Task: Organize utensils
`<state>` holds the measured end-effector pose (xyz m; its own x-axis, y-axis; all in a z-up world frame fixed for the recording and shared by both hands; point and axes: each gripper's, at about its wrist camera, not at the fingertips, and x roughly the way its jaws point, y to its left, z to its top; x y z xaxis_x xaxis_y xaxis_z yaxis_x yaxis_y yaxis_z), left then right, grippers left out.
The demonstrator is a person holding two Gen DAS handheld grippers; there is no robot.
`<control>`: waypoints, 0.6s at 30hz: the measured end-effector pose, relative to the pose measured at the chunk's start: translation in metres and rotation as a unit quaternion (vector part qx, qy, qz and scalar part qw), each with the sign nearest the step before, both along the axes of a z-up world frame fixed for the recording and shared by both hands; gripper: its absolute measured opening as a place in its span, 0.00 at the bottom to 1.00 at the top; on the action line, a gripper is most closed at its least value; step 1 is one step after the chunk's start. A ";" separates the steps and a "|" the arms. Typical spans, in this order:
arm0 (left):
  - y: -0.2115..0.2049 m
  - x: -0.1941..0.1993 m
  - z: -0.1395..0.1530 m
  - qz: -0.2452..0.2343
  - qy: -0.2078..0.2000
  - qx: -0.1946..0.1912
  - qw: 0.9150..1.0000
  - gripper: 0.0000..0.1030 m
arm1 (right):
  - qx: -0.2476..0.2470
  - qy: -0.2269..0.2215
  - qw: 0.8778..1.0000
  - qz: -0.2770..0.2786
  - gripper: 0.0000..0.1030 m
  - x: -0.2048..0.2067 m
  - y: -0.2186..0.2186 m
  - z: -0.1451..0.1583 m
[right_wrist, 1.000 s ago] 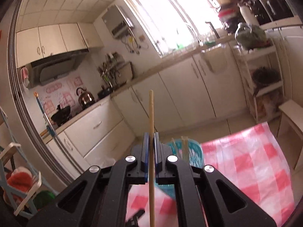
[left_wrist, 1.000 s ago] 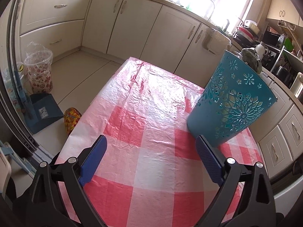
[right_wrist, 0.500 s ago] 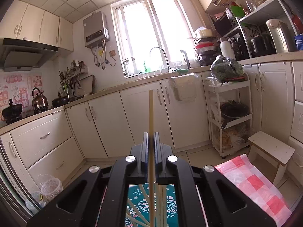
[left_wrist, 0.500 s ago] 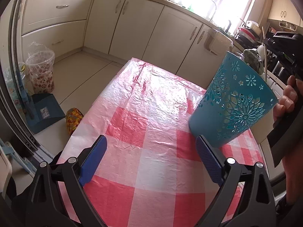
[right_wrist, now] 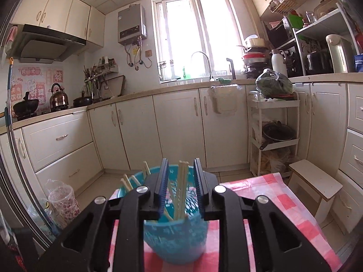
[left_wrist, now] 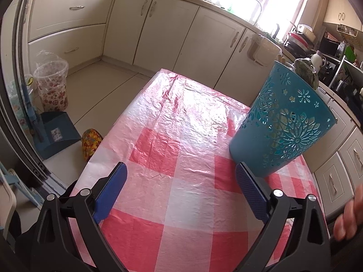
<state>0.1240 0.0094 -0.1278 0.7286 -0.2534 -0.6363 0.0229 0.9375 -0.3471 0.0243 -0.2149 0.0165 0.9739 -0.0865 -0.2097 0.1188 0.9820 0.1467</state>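
Note:
A teal cut-out holder [left_wrist: 281,122] stands on the red-and-white checked tablecloth [left_wrist: 181,158], at the right in the left wrist view. In the right wrist view the holder [right_wrist: 174,235] sits just below my right gripper [right_wrist: 180,185] and holds several pale wooden chopsticks [right_wrist: 180,190]. The right gripper is open and empty, right above the holder's mouth. My left gripper [left_wrist: 180,181] is open and empty, low over the cloth, left of the holder.
Kitchen cabinets [left_wrist: 158,22] run along the far walls. A clear bin [left_wrist: 52,86], a blue dustpan [left_wrist: 56,133] and a flowered slipper [left_wrist: 90,140] lie on the floor at the left. A white stool [right_wrist: 317,181] stands at the table's right. A hand [left_wrist: 349,213] shows at the right edge.
My right gripper has opened and let go of the chopstick, which now stands in the holder with the others. The right gripper tilted down toward the holder. The left gripper has hardly moved.

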 end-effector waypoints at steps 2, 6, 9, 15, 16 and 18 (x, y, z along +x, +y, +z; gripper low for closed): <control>0.000 0.000 0.000 0.001 0.000 0.002 1.000 0.90 | -0.011 0.015 1.000 -0.012 0.32 -0.018 -0.003 -0.017; 0.000 -0.002 0.001 0.008 -0.003 0.006 1.000 0.91 | -0.008 0.087 0.996 -0.035 0.32 -0.035 -0.019 -0.059; 0.002 -0.003 0.002 0.015 -0.004 0.011 1.000 0.91 | 0.011 0.124 0.991 -0.046 0.37 -0.047 -0.029 -0.077; -0.005 -0.024 0.020 0.009 -0.020 0.052 0.998 0.92 | 0.010 0.150 0.988 -0.044 0.49 -0.057 -0.031 -0.079; -0.005 -0.030 0.025 0.008 -0.025 0.057 0.998 0.92 | 0.011 0.153 0.987 -0.043 0.50 -0.058 -0.030 -0.077; -0.006 -0.042 0.039 0.005 -0.034 0.071 0.997 0.92 | 0.010 0.159 0.987 -0.037 0.51 -0.064 -0.027 -0.076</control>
